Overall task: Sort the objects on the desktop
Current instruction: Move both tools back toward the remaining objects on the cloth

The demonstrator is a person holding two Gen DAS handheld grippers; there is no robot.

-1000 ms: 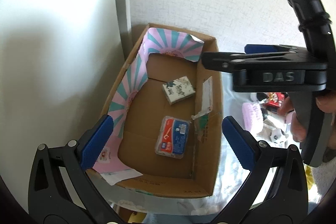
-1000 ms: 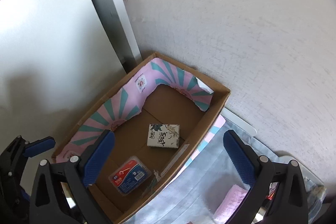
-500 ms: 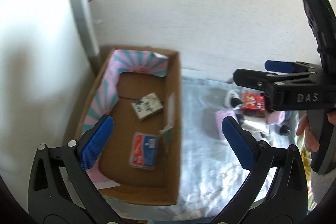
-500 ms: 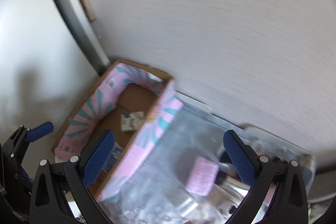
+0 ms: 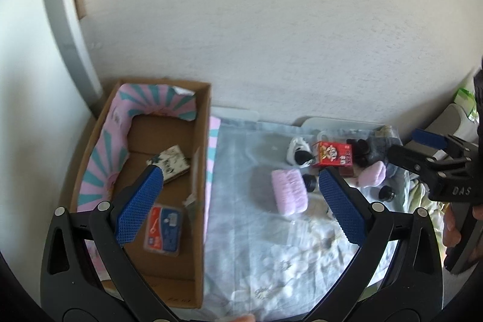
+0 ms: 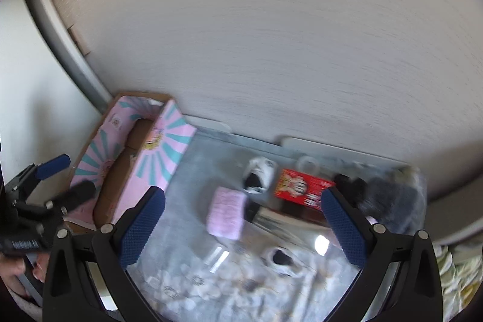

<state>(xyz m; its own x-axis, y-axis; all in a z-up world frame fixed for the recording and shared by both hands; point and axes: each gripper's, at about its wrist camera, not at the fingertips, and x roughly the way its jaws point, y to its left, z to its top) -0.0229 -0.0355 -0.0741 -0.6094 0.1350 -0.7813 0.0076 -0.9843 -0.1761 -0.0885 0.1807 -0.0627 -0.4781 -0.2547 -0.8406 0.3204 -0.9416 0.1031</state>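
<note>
Floral cloth; 2 packs in box.

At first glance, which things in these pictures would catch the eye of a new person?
The cardboard box with pink and teal striped lining stands at the left against the wall, holding a blue packet and a small patterned pack. To its right, on the pale cloth, a red box and a pink fluffy pad stand out.

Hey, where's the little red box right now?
The red box sits on the light cloth near the wall, right of the cardboard box, between a black-and-white toy and dark items; the pink pack lies just before it.
</note>
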